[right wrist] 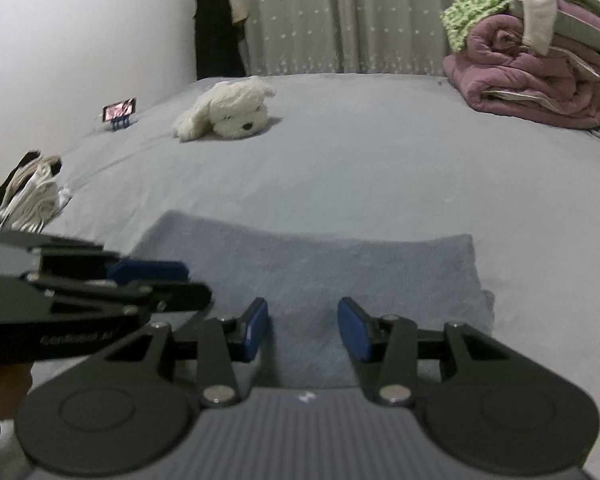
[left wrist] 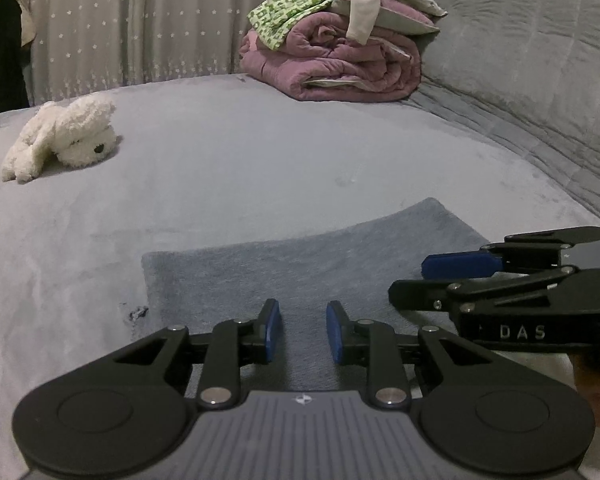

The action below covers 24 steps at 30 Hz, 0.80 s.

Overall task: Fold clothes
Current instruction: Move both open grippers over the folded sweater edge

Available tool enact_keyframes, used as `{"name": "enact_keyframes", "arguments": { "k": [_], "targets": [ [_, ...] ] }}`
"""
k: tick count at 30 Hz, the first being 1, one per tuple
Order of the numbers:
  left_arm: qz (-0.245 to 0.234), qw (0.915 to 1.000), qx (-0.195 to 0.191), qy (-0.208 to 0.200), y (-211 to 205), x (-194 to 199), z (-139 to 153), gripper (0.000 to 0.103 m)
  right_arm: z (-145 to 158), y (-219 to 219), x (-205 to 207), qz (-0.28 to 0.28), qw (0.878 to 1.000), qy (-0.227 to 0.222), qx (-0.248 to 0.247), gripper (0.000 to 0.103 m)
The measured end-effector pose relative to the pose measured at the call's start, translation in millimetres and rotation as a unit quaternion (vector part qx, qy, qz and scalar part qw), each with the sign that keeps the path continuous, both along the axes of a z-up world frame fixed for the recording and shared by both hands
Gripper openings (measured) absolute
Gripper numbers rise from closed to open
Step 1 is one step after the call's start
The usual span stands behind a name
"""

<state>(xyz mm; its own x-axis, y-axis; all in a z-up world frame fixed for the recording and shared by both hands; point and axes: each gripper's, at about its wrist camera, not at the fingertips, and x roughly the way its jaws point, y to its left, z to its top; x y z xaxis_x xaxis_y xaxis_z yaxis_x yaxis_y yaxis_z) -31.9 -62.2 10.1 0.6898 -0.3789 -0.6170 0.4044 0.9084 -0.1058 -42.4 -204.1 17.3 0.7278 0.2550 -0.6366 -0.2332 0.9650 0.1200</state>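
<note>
A folded blue-grey cloth (left wrist: 300,264) (right wrist: 320,272) lies flat on the pale grey bed (left wrist: 240,168) (right wrist: 360,168), close in front of both grippers. My left gripper (left wrist: 303,308) hangs over the cloth's near edge with a narrow gap between its blue pads and nothing in it. Beside it, my right gripper (right wrist: 303,306) stands open a little wider over the same cloth, also holding nothing. Each gripper shows in the other's view, side on: the right gripper (left wrist: 410,280) and the left gripper (right wrist: 198,283). The cloth's near edge is hidden behind the gripper bodies.
A white plush dog (left wrist: 64,136) (right wrist: 228,114) lies further back on the bed. A rolled purple blanket topped with loose clothes (left wrist: 336,52) (right wrist: 532,68) stands at the far right. A phone on a stand (right wrist: 119,112) and a small clothes heap (right wrist: 32,192) are at the left edge.
</note>
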Motion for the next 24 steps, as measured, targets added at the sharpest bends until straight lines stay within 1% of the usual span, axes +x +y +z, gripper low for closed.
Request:
{"name": "enact_keyframes", "arguments": {
  "k": [2, 4, 7, 11, 12, 13, 15, 17, 22, 24],
  "targets": [
    [0.009, 0.9999, 0.006, 0.007, 0, 2, -5, 0.026, -3, 2, 2, -0.001, 1.0, 0.006, -0.006, 0.042],
    [0.019, 0.9994, -0.013, 0.025, 4, 7, -9, 0.027, -6, 5, 4, -0.001, 1.0, 0.01, -0.015, 0.042],
    [0.025, 0.9988, -0.027, 0.033, 9, 10, -7, 0.027, -9, 9, 6, -0.002, 1.0, 0.015, -0.024, 0.042],
    [0.039, 0.9981, -0.037, 0.031, 15, 11, -6, 0.027, -2, 1, 4, -0.012, 1.0, 0.002, -0.004, 0.043],
    [0.042, 0.9979, -0.038, 0.031, 16, 11, -6, 0.027, -1, 0, 3, -0.017, 1.0, -0.003, -0.005, 0.045],
    [0.045, 0.9978, -0.04, 0.03, 17, 11, -6, 0.027, 0, -2, 4, -0.023, 1.0, -0.004, -0.009, 0.049],
    [0.049, 0.9976, -0.039, 0.031, 18, 13, -6, 0.028, -3, -5, 7, -0.033, 0.999, 0.003, -0.016, 0.053],
    [0.056, 0.9969, -0.043, 0.036, 22, 16, -7, 0.028, -7, -8, 10, -0.036, 0.999, 0.013, -0.02, 0.054],
    [0.07, 0.9946, -0.057, 0.05, 30, 22, -8, 0.029, -6, -11, 11, -0.036, 0.999, 0.013, -0.026, 0.054],
    [0.077, 0.9946, -0.052, 0.047, 33, 24, -7, 0.029, -5, -17, 11, -0.042, 0.999, 0.015, -0.027, 0.054]
  ]
}}
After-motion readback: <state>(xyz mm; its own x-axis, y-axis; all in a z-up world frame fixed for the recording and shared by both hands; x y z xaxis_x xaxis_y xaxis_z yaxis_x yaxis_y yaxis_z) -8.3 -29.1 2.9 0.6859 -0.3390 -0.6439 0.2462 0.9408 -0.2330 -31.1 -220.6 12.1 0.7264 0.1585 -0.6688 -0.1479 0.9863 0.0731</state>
